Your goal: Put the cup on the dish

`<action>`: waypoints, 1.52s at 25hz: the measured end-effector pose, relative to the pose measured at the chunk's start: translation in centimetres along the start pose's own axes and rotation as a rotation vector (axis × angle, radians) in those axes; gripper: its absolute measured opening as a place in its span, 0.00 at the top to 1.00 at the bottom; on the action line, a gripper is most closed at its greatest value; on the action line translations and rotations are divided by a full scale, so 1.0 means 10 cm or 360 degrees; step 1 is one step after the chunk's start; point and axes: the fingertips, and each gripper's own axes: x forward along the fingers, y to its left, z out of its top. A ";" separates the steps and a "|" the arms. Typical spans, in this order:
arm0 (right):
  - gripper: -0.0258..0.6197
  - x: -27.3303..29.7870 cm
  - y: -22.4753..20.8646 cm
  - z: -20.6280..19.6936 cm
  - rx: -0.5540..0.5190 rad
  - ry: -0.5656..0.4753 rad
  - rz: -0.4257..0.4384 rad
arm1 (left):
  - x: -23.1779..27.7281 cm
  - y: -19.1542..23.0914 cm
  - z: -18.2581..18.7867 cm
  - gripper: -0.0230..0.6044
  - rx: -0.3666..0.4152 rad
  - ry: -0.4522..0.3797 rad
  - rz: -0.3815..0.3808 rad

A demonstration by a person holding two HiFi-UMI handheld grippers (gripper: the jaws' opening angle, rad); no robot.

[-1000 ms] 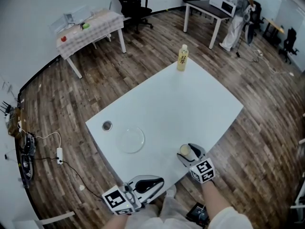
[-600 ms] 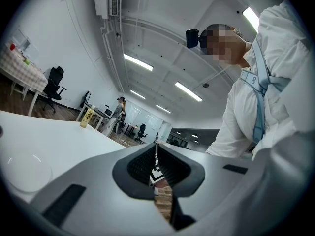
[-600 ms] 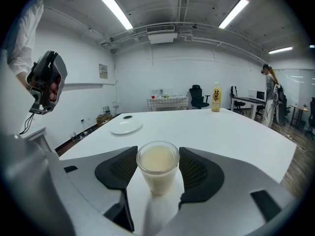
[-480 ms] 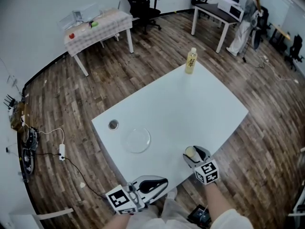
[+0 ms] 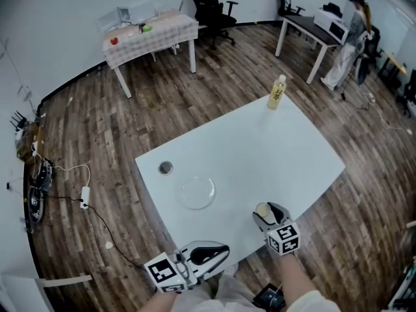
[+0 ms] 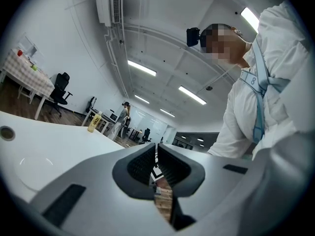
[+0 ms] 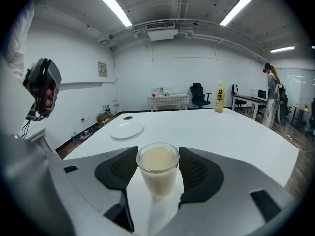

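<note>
White laminate tabletop (image 5: pixel 260 148) fills the middle of your head view, set on a wood-plank floor (image 5: pixel 97 129). On it stand 4 things: a yellow-labelled drink bottle (image 5: pixel 277 93) at the far corner, a small dark round insert (image 5: pixel 166 168) near the left edge, a clear round glass dish (image 5: pixel 197 193) just beside that insert on your side, and a small clear cup of pale milky liquid (image 5: pixel 263 210) near the edge closest to you. Only bare tabletop lies between the cup and the dish.

Your right gripper (image 5: pixel 265 211) is at the cup. Its jaws have just been closing, the cup stands upright between them on the table, and both dark pads meet the rim, so it is grasping the cup. The dish sits ahead and to the left of these jaws, well apart.

Your left gripper (image 5: pixel 208 253) hangs off the near table edge, clenched on nothing, pads nearly together.

Farther off are a checked-cloth table (image 5: pixel 151 31), a black office chair (image 5: pixel 211 5) and a standing person (image 5: pixel 354 41).
</note>
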 end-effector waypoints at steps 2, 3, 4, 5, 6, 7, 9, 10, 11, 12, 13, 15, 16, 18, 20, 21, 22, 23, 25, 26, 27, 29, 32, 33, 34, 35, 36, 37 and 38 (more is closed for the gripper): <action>0.53 0.07 0.05 0.10 -0.0008 -0.0013 0.0019 | -0.04 0.02 0.02 0.96 -0.0005 -0.0020 0.0013; 0.53 0.11 0.08 0.16 -0.0011 -0.0021 0.0029 | -0.06 0.03 0.04 0.96 -0.0006 -0.0036 0.0021; 0.53 0.16 0.11 0.21 -0.0015 -0.0029 0.0039 | -0.09 0.05 0.06 0.96 -0.0006 -0.0055 0.0032; 0.53 0.21 0.15 0.26 -0.0022 -0.0037 0.0050 | -0.11 0.06 0.08 0.96 -0.0006 -0.0073 0.0044; 0.53 0.27 0.18 0.31 -0.0031 -0.0044 0.0064 | -0.13 0.07 0.09 0.96 -0.0006 -0.0087 0.0057; 0.53 0.32 0.23 0.35 -0.0041 -0.0048 0.0080 | -0.17 0.09 0.09 0.96 -0.0008 -0.0097 0.0070; 0.53 0.44 0.33 0.43 -0.0056 -0.0048 0.0111 | -0.25 0.12 0.07 0.96 -0.0013 -0.0110 0.0096; 0.53 0.50 0.39 0.48 -0.0060 -0.0047 0.0127 | -0.29 0.14 0.07 0.96 -0.0015 -0.0120 0.0109; 0.53 0.56 0.45 0.53 -0.0062 -0.0051 0.0141 | -0.33 0.16 0.07 0.96 -0.0016 -0.0130 0.0121; 0.53 0.62 0.50 0.58 -0.0064 -0.0058 0.0156 | -0.37 0.18 0.09 0.96 -0.0017 -0.0142 0.0131; 0.53 0.68 0.56 0.62 -0.0067 -0.0064 0.0172 | -0.40 0.20 0.10 0.96 -0.0018 -0.0153 0.0142; 0.53 0.81 0.68 0.69 -0.0080 -0.0067 0.0207 | -0.47 0.23 0.08 0.96 -0.0024 -0.0163 0.0162; 0.53 0.86 0.73 0.73 -0.0090 -0.0069 0.0225 | -0.49 0.25 0.07 0.96 -0.0026 -0.0167 0.0173; 0.53 0.97 0.83 0.80 -0.0108 -0.0075 0.0257 | -0.54 0.27 0.10 0.96 -0.0025 -0.0184 0.0193; 0.53 1.06 0.94 0.89 -0.0119 -0.0082 0.0284 | -0.60 0.29 0.14 0.96 -0.0025 -0.0198 0.0212; 0.53 1.10 0.98 0.92 -0.0124 -0.0084 0.0295 | -0.63 0.30 0.15 0.96 -0.0026 -0.0202 0.0221; 0.53 1.14 1.02 0.94 -0.0128 -0.0085 0.0306 | -0.66 0.31 0.16 0.96 -0.0026 -0.0204 0.0229; 0.53 1.18 1.06 0.95 -0.0133 -0.0086 0.0316 | -0.68 0.32 0.16 0.96 -0.0026 -0.0206 0.0236; 0.53 1.26 1.12 0.97 -0.0142 -0.0089 0.0334 | -0.71 0.34 0.14 0.96 -0.0027 -0.0207 0.0246; 0.53 1.30 1.16 0.98 -0.0146 -0.0090 0.0342 | -0.73 0.35 0.13 0.96 -0.0028 -0.0206 0.0250; 0.53 1.33 1.19 0.99 -0.0150 -0.0089 0.0349 | -0.75 0.36 0.12 0.96 -0.0029 -0.0206 0.0253; 0.53 1.41 1.26 0.99 -0.0156 -0.0083 0.0362 | -0.79 0.36 0.14 0.96 -0.0032 -0.0214 0.0258; 0.53 1.52 1.37 1.01 -0.0169 -0.0074 0.0379 | -0.87 0.38 0.13 0.95 -0.0039 -0.0212 0.0267; 0.53 1.55 1.39 1.01 -0.0172 -0.0069 0.0383 | -0.89 0.38 0.14 0.95 -0.0039 -0.0215 0.0271; 0.53 1.59 1.41 1.02 -0.0174 -0.0064 0.0386 | -0.90 0.38 0.14 0.95 -0.0039 -0.0215 0.0273; 0.53 1.62 1.42 1.02 -0.0174 -0.0059 0.0386 | -0.92 0.39 0.12 0.95 -0.0041 -0.0210 0.0275; 0.53 1.65 1.43 1.02 -0.0175 -0.0055 0.0385 | -0.95 0.40 0.11 0.95 -0.0043 -0.0206 0.0277; 0.53 1.68 1.44 1.03 -0.0174 -0.0052 0.0383 | -0.96 0.41 0.11 0.95 -0.0045 -0.0205 0.0282; 0.53 1.72 1.45 1.03 -0.0175 -0.0050 0.0383 | -0.98 0.42 0.11 0.95 -0.0047 -0.0208 0.0288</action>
